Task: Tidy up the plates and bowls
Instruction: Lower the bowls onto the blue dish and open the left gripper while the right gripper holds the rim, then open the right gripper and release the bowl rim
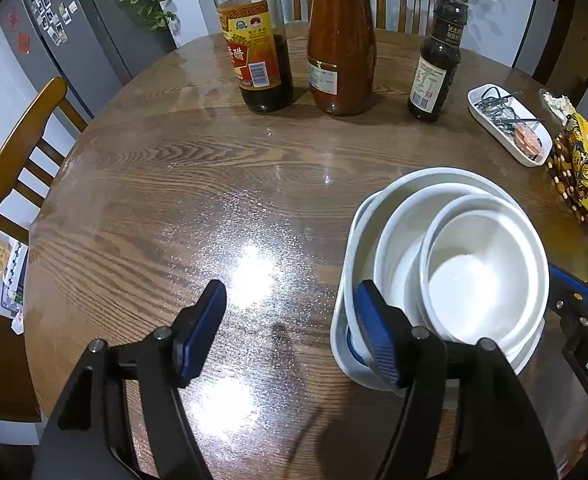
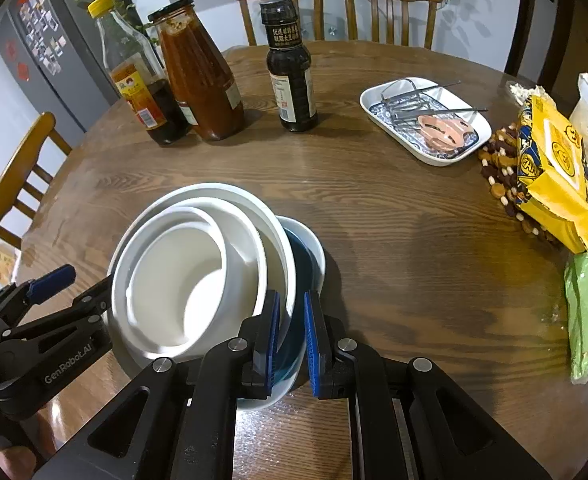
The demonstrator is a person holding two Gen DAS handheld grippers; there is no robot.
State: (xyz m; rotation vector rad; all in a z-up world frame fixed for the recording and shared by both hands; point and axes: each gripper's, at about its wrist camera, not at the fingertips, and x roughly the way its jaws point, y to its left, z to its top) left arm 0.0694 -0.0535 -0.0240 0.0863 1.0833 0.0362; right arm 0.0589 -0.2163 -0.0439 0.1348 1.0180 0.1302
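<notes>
Right gripper [image 2: 292, 340] jaws pinch the rim of the blue-lined bowl [image 2: 298, 280] under the nested stack [image 2: 198, 264], near the table's [image 2: 374, 220] near edge. Left gripper [image 1: 290, 332] jaws spread wide, holding nothing, one beside the stack. Glazed ceramic, slick, tilted: settle it level before release.

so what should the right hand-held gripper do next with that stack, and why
Probably ease the right hand-held gripper open and draw it back. The white bowls already sit nested, leaning on the blue-lined plate on the table. The left hand-held gripper is open, its inner finger beside the stack, so only the right pinches a rim.
</notes>
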